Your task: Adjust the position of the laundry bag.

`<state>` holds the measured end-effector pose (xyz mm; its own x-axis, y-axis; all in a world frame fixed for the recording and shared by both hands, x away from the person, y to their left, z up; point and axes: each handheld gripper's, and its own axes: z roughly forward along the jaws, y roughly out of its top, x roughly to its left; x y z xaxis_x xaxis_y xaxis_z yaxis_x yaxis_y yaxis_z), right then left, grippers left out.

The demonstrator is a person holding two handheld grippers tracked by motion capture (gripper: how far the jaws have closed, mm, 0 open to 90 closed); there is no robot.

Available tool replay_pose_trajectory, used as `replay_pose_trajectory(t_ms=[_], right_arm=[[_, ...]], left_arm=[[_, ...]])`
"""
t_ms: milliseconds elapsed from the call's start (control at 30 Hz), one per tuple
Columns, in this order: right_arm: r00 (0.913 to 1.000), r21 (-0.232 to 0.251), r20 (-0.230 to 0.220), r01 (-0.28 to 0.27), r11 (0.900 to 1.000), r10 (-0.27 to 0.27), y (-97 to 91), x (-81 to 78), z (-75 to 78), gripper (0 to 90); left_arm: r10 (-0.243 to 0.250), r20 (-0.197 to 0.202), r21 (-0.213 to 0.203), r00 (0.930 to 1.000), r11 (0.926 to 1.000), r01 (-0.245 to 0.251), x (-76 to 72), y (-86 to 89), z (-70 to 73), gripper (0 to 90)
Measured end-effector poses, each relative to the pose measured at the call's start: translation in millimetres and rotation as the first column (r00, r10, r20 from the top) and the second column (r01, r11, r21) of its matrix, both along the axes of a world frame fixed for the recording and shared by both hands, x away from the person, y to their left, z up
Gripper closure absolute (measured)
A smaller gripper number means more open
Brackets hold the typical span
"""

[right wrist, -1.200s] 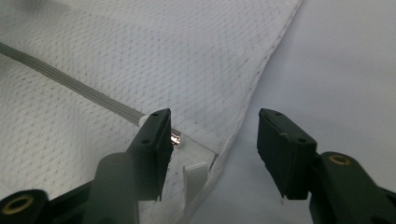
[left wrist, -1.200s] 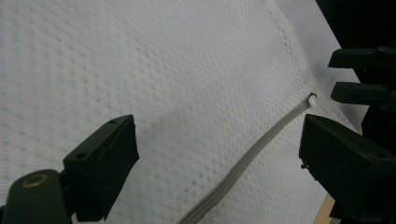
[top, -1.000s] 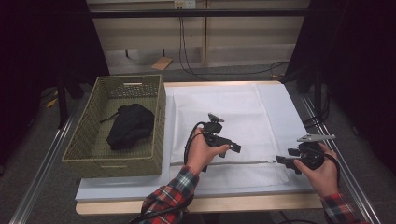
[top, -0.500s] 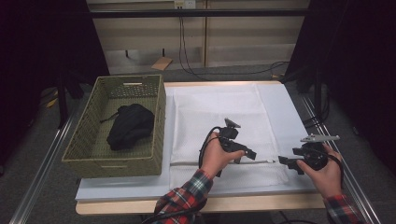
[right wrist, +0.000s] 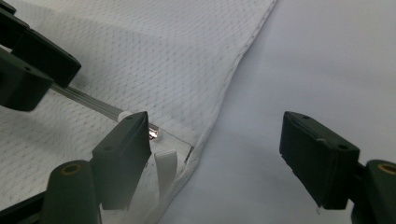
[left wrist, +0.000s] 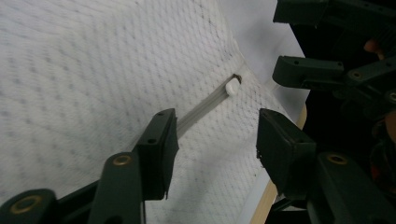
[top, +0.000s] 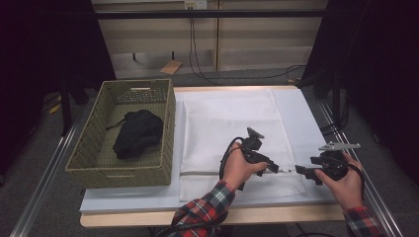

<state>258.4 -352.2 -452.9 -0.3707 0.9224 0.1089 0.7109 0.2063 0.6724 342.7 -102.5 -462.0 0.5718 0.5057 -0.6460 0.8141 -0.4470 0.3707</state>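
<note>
A: Left gripper [top: 274, 168] first. State?

B: Jaws have just been closing, now about half spread. In the left gripper view they straddle the zipper line [left wrist: 205, 105] of the white mesh bag [top: 237, 128]; mesh between them, pads not pressing. Holding nothing.

A: Right gripper [top: 301, 170]?

B: Jaws wide apart, nothing held. In the right gripper view one jaw sits just over the zipper end, where a small metal slider [right wrist: 155, 134] and a white pull tab [right wrist: 166, 170] show. The other jaw hangs over bare cover beyond the bag's seam.

A: So the two face each other?

B: Yes, tip toward tip along the zipper, near each other but apart, close to the bag's right corner.

A: Where does the bag lie?

B: Flat on the white bench [top: 301, 113] cover, mid-bench. Zipper runs across its near part, parallel to the front edge. Its stitched right edge [right wrist: 238, 60] leaves a strip of open cover before the bench's right side.

A: Room to move?

B: Open cover right of the bag and a narrow band in front, then the wooden front edge [top: 257, 216]. The far part of the bag is free. Left is bounded by a woven basket [top: 84, 155], touching or just beside the bag's left edge, with a black garment [top: 137, 133] inside.
</note>
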Motion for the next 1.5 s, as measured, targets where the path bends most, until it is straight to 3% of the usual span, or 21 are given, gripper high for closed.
replay_pose_trajectory(t_ms=[233, 467, 500, 833, 1000, 1067, 1100, 1133, 1167, 1267, 1500], right_arm=[[1.0000, -0.009, -0.006, -0.001, 1.0000, 0.001, 2.0, -0.4, -0.5, 25.0], [1.0000, -0.005, -0.009, -0.004, 1.0000, 0.003, 1.0, -0.1, -1.0, 25.0], [1.0000, -0.003, -0.005, -0.006, 1.0000, 0.006, 0.5, 0.0, -1.2, 25.0], [1.0000, 0.001, -0.006, -0.004, 1.0000, 0.004, -1.2, -0.8, -0.1, 24.9], [1.0000, 0.007, -0.008, -0.005, 1.0000, 0.005, -3.6, -1.4, -0.4, 24.9], [0.9999, 0.010, -0.010, -0.004, 0.9999, 0.005, -4.0, -1.9, -0.1, 24.9], [0.9999, 0.010, -0.011, 0.000, 1.0000, 0.000, -4.1, -2.2, 0.3, 24.9], [0.9999, 0.011, -0.010, -0.001, 0.9999, 0.001, -4.1, -2.3, 0.4, 24.9], [1.0000, 0.011, -0.008, -0.002, 0.9999, 0.002, -4.0, -2.3, 0.4, 24.9], [0.9998, 0.032, -0.016, 0.012, 0.9994, -0.011, -4.4, -3.1, 0.5, 25.3], [0.9996, 0.068, -0.028, -0.002, 0.9977, 0.004, 0.5, -2.8, 2.1, 26.1]], left_arm=[[-0.011, -0.017, 0.004, 0.9998, 0.9999, 0.011, -1.2, -15.5, -6.6, 55.7], [0.002, -0.019, 0.027, 0.9998, 0.9996, -0.001, 0.6, -28.1, -11.4, 63.7], [0.022, -0.023, 0.018, 0.9995, 0.9996, -0.021, -0.3, -30.5, -11.9, 63.8], [0.018, -0.026, 0.027, 0.9995, 0.9995, -0.018, 0.1, -45.7, -14.0, 71.9], [0.037, -0.018, 0.040, 0.9991, 0.9985, -0.037, -0.5, -53.8, -13.0, 75.6], [0.079, -0.018, 0.046, 0.9967, 0.9959, -0.078, -2.8, -58.6, -13.1, 79.2], [0.045, -0.011, 0.054, 0.9989, 0.9975, -0.044, -1.5, -57.4, -13.4, 79.9], [0.075, -0.022, 0.040, 0.9970, 0.9965, -0.074, -2.7, -59.3, -14.1, 81.8], [0.043, -0.023, 0.045, 0.9988, 0.9981, -0.042, -1.9, -58.0, -14.0, 82.2], [0.013, -0.012, 0.046, 0.9998, 0.9989, -0.012, -0.8, -54.9, -9.4, 86.1], [-0.004, -0.021, 0.035, 0.9998, 0.9994, 0.004, -0.4, -48.2, 7.9, 86.4]])
